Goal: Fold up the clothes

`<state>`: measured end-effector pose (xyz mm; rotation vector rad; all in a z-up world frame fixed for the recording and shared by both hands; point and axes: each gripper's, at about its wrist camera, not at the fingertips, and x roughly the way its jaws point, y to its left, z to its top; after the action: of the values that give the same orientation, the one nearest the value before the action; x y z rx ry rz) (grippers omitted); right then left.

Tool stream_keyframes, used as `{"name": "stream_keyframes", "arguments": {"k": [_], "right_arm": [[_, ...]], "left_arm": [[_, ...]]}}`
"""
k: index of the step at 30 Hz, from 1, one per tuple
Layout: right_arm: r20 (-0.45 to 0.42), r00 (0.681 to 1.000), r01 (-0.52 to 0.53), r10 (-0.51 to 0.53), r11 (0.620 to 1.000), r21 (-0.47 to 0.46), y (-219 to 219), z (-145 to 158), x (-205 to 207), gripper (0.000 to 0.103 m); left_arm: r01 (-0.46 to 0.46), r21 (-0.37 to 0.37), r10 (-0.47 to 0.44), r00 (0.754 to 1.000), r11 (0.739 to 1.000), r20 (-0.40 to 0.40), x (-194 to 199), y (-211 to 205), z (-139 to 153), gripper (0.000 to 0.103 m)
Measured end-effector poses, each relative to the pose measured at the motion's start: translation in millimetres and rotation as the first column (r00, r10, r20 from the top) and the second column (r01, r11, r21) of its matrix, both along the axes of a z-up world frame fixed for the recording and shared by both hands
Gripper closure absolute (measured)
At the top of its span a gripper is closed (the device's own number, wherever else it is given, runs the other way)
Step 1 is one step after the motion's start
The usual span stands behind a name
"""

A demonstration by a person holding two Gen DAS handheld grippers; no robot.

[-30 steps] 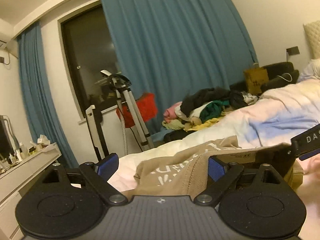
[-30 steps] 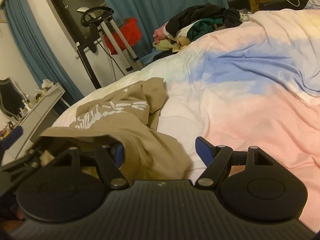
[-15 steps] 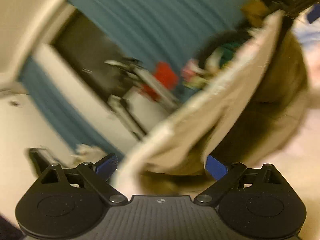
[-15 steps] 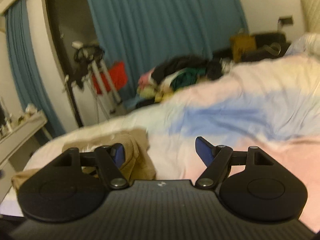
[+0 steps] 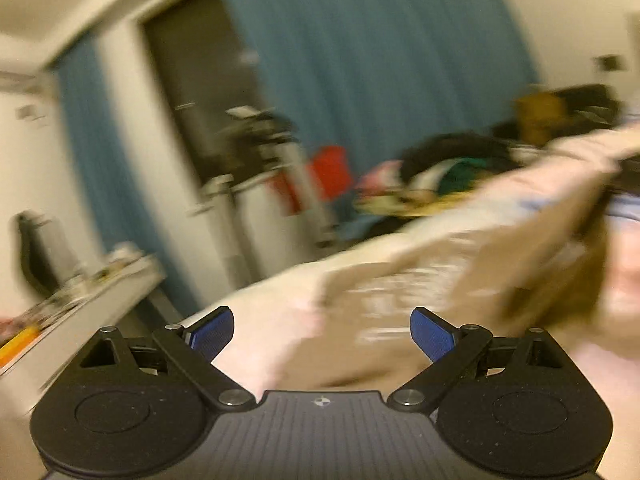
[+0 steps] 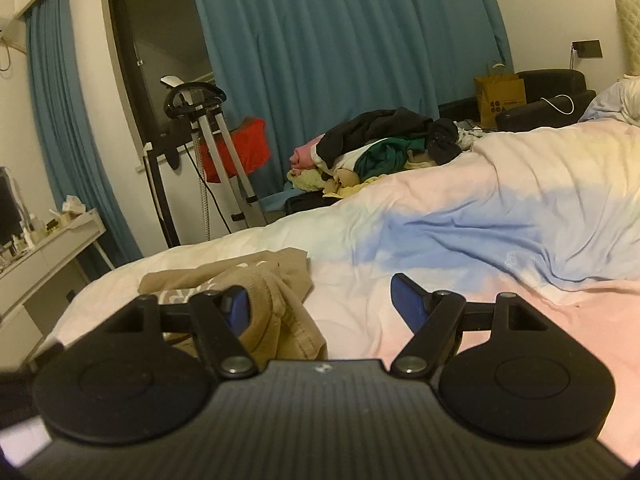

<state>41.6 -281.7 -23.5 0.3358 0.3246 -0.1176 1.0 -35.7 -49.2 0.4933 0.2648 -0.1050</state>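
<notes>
The tan garment (image 6: 256, 296) lay crumpled on the near part of the bed (image 6: 460, 240), its white print partly showing. A second before, both views had shown it bunched low in front of the tools; half a second before, the left view had shown an edge of it lifted high and stretched across the frame. Now the left view was smeared with motion, and the garment (image 5: 460, 280) ran from the bedcover up toward the right edge of that view.

The left claw (image 5: 322, 334) stood with its blue pads wide apart and nothing between them. The right claw (image 6: 320, 304) was likewise spread, the cloth lying against its left pad but not pinched.

That suggested a shake-out or repositioning rather than a fold: the garment was in a heap, not flat, so spreading it remained ahead. A pile of other clothes (image 6: 376, 148) waited at the far side.
</notes>
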Motion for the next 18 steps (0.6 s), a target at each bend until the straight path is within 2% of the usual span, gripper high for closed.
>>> {"name": "stream_keyframes", "arguments": {"k": [2,3,8,13,15,18], "right_arm": [[-0.006,1.000,0.002,-0.002,1.000,-0.001,0,0,1,0.028],[-0.006,1.000,0.002,-0.002,1.000,0.003,0,0,1,0.028],[-0.006,1.000,0.005,-0.005,1.000,0.010,2,-2,-1,0.028],[-0.039,0.999,0.009,-0.008,1.000,0.016,0,-9,4,0.028],[-0.054,0.998,0.010,-0.009,1.000,0.019,0,-12,6,0.028],[-0.064,0.998,0.013,-0.012,1.000,0.013,2,-14,7,0.028]], "left_arm": [[0.093,0.046,-0.093,0.996,0.995,0.002,-11,-19,-15,0.001],[0.093,0.050,-0.094,0.995,0.994,0.018,-11,-22,-19,0.001],[-0.022,0.016,0.019,0.990,1.000,0.138,1,-26,-32,0.002],[-0.131,-0.032,0.135,0.959,0.991,0.250,12,-29,-45,0.003],[-0.164,-0.071,0.177,0.946,0.984,0.270,8,-22,-35,0.002],[-0.192,-0.030,0.193,0.952,0.981,0.239,3,-18,-33,0.002]]}}
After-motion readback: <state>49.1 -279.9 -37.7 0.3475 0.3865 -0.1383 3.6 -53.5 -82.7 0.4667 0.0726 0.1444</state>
